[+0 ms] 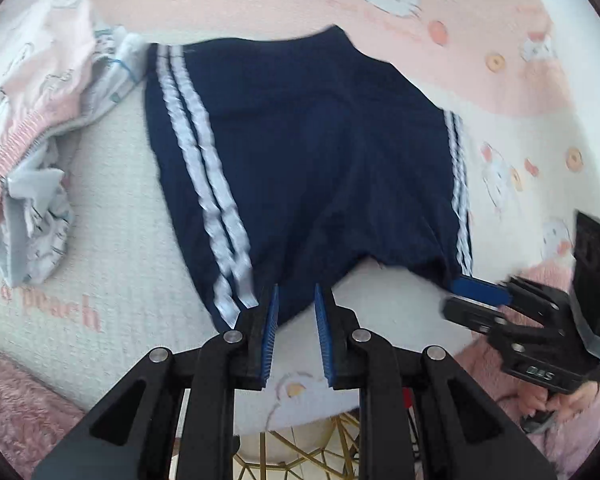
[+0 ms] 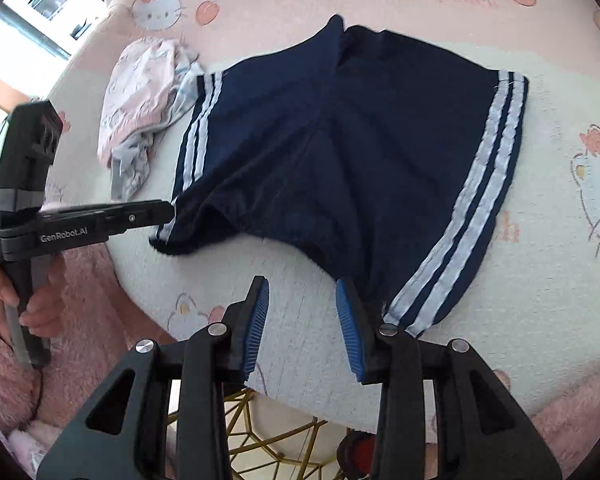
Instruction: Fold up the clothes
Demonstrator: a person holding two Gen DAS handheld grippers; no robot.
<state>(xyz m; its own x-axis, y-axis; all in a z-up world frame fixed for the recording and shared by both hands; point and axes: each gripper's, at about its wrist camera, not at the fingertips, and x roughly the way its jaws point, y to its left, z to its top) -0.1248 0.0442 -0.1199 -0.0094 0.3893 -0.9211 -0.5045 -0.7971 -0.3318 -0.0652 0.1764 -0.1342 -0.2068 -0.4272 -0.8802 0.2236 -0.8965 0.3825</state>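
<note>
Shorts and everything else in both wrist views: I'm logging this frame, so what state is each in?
Navy shorts: spread flat, unfolded.
Left gripper: open at the waistband.
Right gripper: open at the waistband.
Pink and grey clothes: crumpled heap beside the shorts.

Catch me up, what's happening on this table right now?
A person with two handheld grippers is working on navy shorts with white side stripes, spread on a Hello Kitty tablecloth. The left gripper and right gripper sit at the two near corners of the shorts, jaws open, nothing pinched. No fold is made yet. A crumpled pink and grey garment lies to the left.
</note>
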